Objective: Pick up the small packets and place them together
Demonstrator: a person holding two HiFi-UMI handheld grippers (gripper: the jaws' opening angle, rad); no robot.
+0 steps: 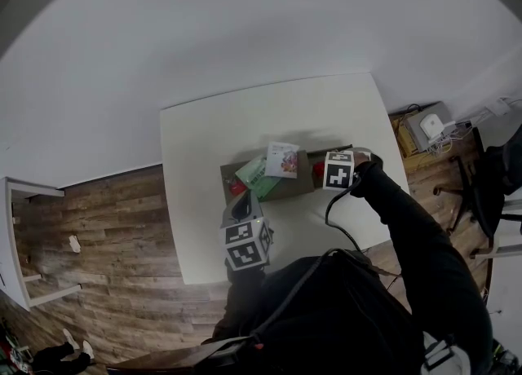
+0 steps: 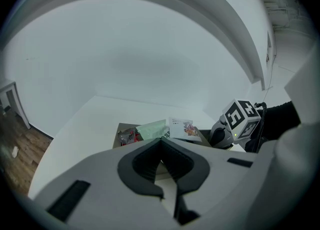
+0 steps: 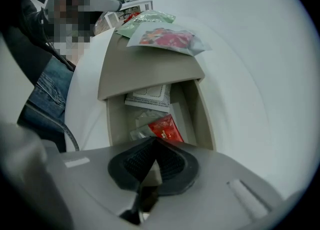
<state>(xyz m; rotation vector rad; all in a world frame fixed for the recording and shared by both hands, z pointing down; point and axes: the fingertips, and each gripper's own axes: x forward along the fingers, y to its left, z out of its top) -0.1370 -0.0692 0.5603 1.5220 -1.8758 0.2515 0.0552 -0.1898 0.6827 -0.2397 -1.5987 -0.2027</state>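
Observation:
A taupe box lies on the white table. On its lid rest a white printed packet, a green packet and a small red-and-clear packet. The right gripper view looks into the box's open end, where a red packet lies on a white packet. My right gripper points down into that opening, shut on the near edge of the red packet. My left gripper hovers at the box's near left corner, shut and empty, aimed at the green packet.
The table's near edge lies just behind my left gripper. Wooden floor surrounds the table, with a white cabinet far left and a chair and a small device with cables at right.

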